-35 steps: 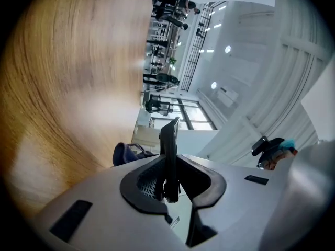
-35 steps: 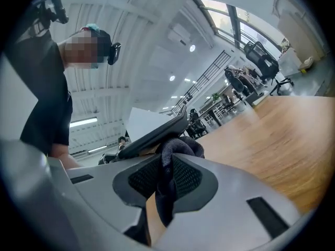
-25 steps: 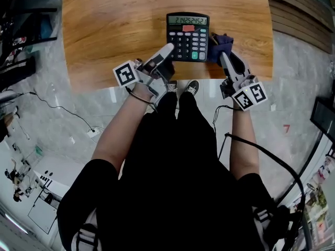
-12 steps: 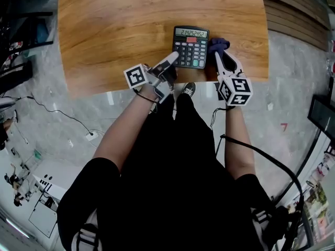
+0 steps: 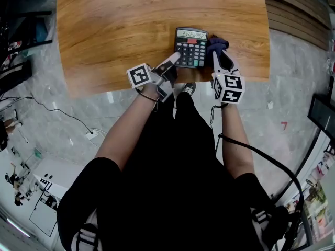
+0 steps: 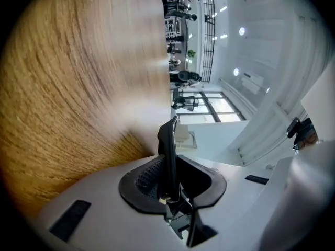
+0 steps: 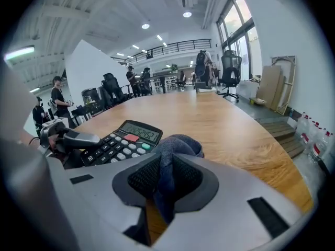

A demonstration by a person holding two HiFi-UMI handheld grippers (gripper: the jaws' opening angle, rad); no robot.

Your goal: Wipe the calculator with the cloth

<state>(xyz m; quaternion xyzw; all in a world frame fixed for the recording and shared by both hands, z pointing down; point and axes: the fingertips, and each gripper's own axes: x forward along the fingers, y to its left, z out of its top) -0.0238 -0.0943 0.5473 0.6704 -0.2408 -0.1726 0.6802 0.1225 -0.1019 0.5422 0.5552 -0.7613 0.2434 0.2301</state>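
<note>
Wooden table (image 5: 131,30), grey marbled floor (image 5: 63,114), tall windows (image 7: 241,20).

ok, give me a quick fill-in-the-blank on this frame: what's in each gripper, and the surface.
1. The left gripper is shut on the edge of the ____.
2. The right gripper is shut on a dark blue ____.
3. Below both grippers is a table with a ____ top.

Missing words: calculator; cloth; wooden.
</note>
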